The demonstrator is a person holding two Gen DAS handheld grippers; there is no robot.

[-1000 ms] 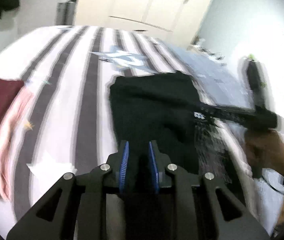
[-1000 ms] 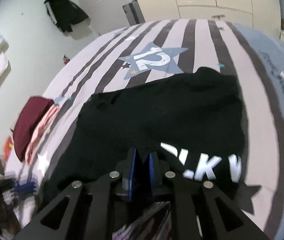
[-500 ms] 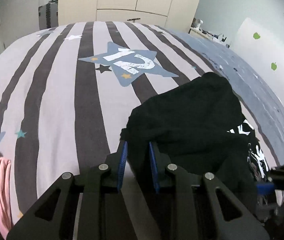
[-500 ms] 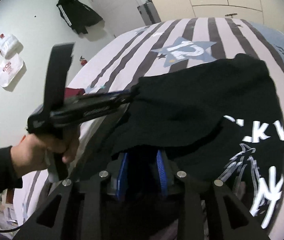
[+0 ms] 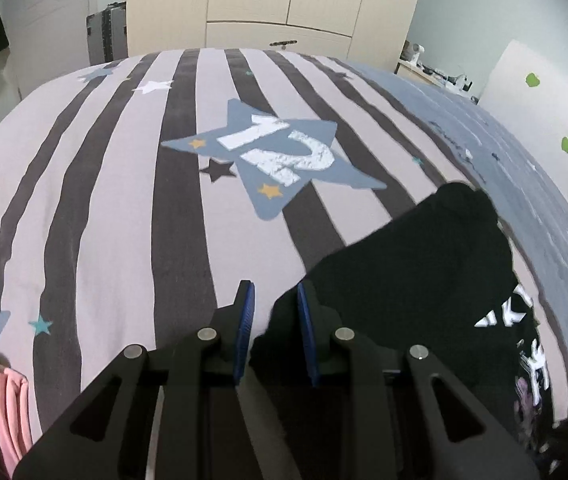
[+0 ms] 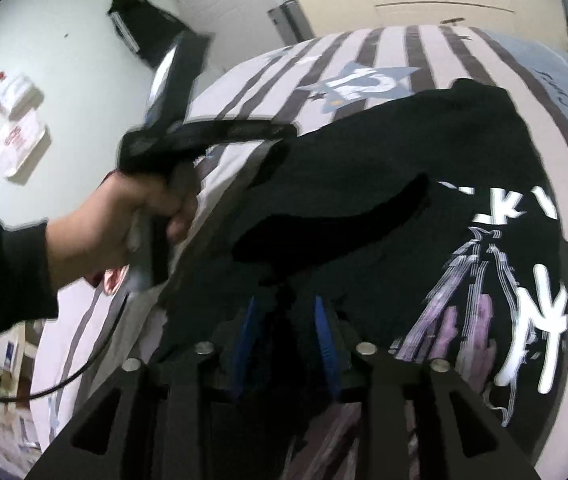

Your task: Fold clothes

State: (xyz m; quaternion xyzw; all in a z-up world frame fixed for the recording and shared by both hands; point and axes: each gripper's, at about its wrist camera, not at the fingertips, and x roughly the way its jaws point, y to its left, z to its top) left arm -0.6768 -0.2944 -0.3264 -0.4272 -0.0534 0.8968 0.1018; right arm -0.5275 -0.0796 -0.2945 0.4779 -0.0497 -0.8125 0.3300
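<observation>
Hand [image 6: 124, 216] grips left gripper [image 6: 280, 130] level over black shirt [image 6: 384, 184].

a black t-shirt [image 6: 424, 168] with white letters and a pale purple-and-white print lies crumpled on the striped bed [image 5: 124, 240], one flap folded over toward 3 o'clock. in the left wrist view it fills the 4 o'clock corner [image 5: 424, 272], one edge raised.

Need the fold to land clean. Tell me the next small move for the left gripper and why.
Probably let the left gripper lower its fabric and release. The black shirt is already doubled over its white print on the striped bedcover, and the right gripper is opening with dark cloth still between its blue pads.
</observation>
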